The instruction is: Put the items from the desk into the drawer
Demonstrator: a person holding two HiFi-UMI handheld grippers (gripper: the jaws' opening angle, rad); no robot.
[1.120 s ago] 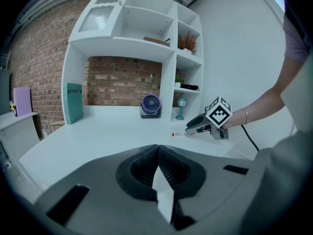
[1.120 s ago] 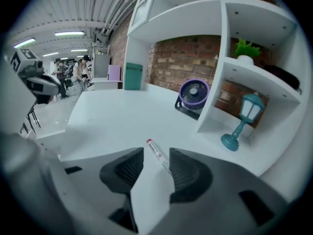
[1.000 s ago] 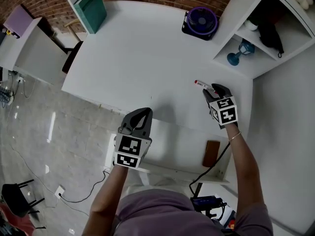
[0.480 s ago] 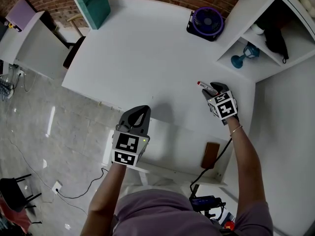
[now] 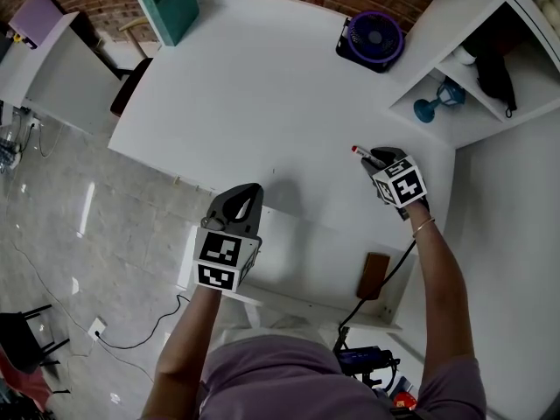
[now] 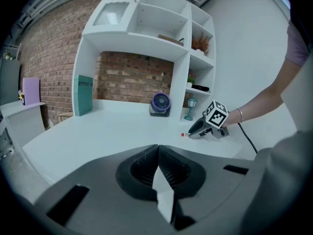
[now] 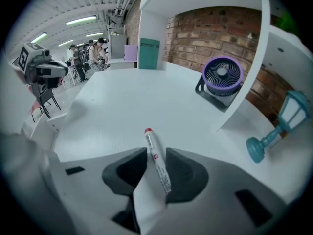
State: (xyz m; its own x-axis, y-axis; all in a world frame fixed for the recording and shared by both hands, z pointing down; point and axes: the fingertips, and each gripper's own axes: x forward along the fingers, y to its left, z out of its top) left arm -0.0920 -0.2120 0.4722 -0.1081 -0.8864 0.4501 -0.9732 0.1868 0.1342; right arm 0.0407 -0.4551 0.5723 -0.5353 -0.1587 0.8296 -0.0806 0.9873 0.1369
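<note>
A white marker with a red cap (image 5: 359, 152) lies on the white desk (image 5: 262, 94) at its right side. My right gripper (image 5: 376, 158) is lowered over it. In the right gripper view the marker (image 7: 150, 141) runs slantwise between the jaws of that gripper (image 7: 156, 149). The jaws have just been closing, and small gaps still show on both sides near the tips. My left gripper (image 5: 248, 191) hovers over the desk's front edge, by the left end of the open drawer (image 5: 306, 252). Its jaws (image 6: 157, 147) are shut and hold nothing.
A brown case (image 5: 376, 273) lies in the drawer's right end, with a black cable (image 5: 389, 283) beside it. A purple fan (image 5: 372, 38) stands at the back. A blue lamp (image 5: 429, 101) sits in the shelf unit on the right, and a teal box (image 5: 166, 3) at the back left.
The right gripper has sunk a little and tilted down over the marker. The left gripper has drifted slightly left toward the desk's front edge.
</note>
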